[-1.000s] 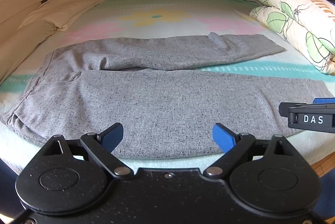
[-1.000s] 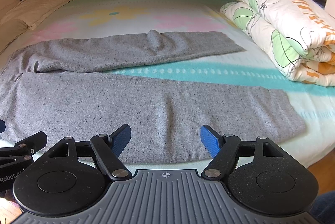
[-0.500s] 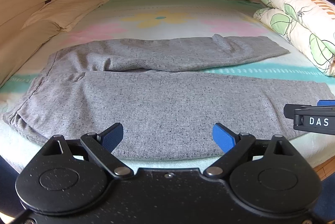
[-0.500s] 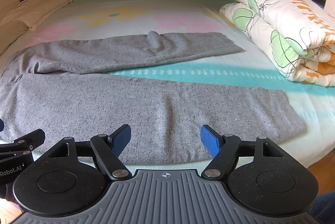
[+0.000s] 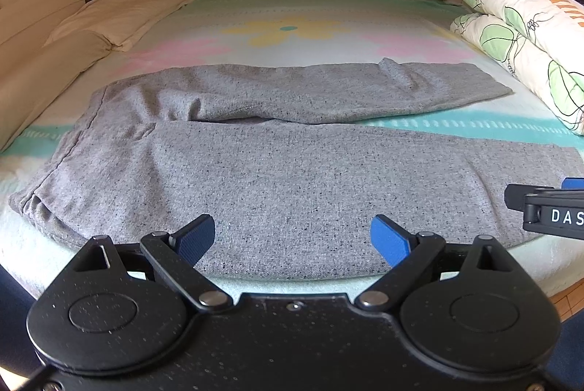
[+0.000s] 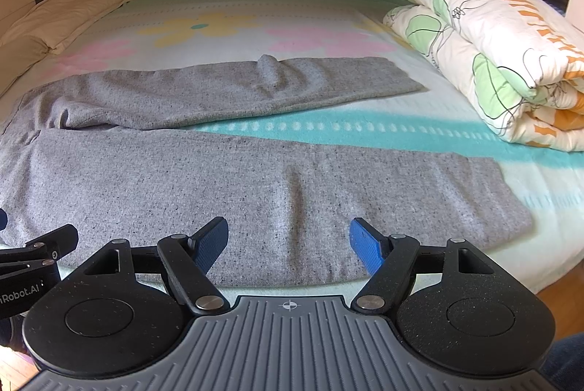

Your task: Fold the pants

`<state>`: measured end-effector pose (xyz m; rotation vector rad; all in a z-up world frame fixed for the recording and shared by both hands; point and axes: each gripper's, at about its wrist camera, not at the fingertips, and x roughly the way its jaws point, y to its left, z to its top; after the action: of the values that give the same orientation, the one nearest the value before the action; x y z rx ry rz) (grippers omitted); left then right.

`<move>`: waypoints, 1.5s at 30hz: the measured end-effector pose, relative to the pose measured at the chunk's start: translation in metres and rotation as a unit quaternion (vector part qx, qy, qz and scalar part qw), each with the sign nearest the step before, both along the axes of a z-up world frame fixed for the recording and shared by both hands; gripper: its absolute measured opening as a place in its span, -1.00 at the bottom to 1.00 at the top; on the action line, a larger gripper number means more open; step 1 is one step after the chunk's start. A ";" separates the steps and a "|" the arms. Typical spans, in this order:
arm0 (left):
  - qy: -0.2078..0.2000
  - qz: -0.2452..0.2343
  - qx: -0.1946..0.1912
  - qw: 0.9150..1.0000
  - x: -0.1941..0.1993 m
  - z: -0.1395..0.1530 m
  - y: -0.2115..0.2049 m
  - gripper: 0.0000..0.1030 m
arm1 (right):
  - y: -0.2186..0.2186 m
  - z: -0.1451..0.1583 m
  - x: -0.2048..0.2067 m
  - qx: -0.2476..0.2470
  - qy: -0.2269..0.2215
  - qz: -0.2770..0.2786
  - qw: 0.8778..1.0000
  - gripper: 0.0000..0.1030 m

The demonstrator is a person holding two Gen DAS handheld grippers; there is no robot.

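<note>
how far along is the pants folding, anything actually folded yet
Done: the grey pants are spread flat on the bed, legs apart, no fold made. In hand: nothing; the left gripper and right gripper are both open above the near leg's edge, gripping no cloth. Left: the whole fold, probably starting with laying one leg over the other, then folding the length.
</note>
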<state>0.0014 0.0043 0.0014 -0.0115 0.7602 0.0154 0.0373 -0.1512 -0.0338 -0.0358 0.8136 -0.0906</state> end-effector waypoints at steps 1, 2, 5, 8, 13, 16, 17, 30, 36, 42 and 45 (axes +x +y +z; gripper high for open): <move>0.000 0.000 0.000 1.000 0.000 0.000 0.000 0.79 | 0.000 0.000 0.000 0.000 0.000 0.000 1.000 0.40; 0.001 -0.001 -0.001 1.000 0.000 0.000 0.000 0.79 | 0.000 0.000 0.000 0.000 0.000 0.000 1.000 0.40; 0.002 -0.002 -0.002 1.000 0.000 -0.001 0.000 0.79 | 0.000 0.000 0.000 0.000 0.000 0.000 1.000 0.40; 0.000 -0.002 -0.001 1.000 0.000 0.000 -0.001 0.79 | 0.000 0.000 0.000 0.000 0.000 0.000 1.000 0.40; 0.003 -0.001 0.000 1.000 0.001 -0.001 0.000 0.79 | 0.001 0.000 0.000 0.000 0.001 0.000 1.000 0.40; 0.003 -0.001 0.001 1.000 0.001 -0.002 -0.001 0.79 | 0.002 0.000 0.001 -0.001 0.003 0.001 1.000 0.40; 0.003 0.000 0.002 1.000 0.001 -0.002 -0.001 0.79 | 0.002 0.000 0.001 -0.002 0.003 0.001 1.000 0.40; 0.026 -0.013 0.009 1.000 0.002 -0.007 -0.005 0.79 | 0.005 -0.005 0.003 -0.009 0.022 0.007 1.000 0.40; 0.046 -0.019 0.019 0.999 0.004 -0.013 -0.007 0.79 | 0.003 -0.012 0.006 -0.015 0.051 -0.010 0.999 0.40; 0.060 -0.038 0.014 0.997 0.006 -0.017 -0.013 0.79 | -0.006 -0.015 0.010 -0.011 0.074 -0.042 0.996 0.40; 0.068 -0.044 0.019 0.997 0.008 -0.020 -0.016 0.79 | -0.012 -0.015 0.015 0.016 0.086 -0.055 0.995 0.40</move>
<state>0.0098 -0.0119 -0.0183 0.0603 0.8960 -0.0542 0.0520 -0.1632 -0.0490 0.0327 0.9891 -0.1801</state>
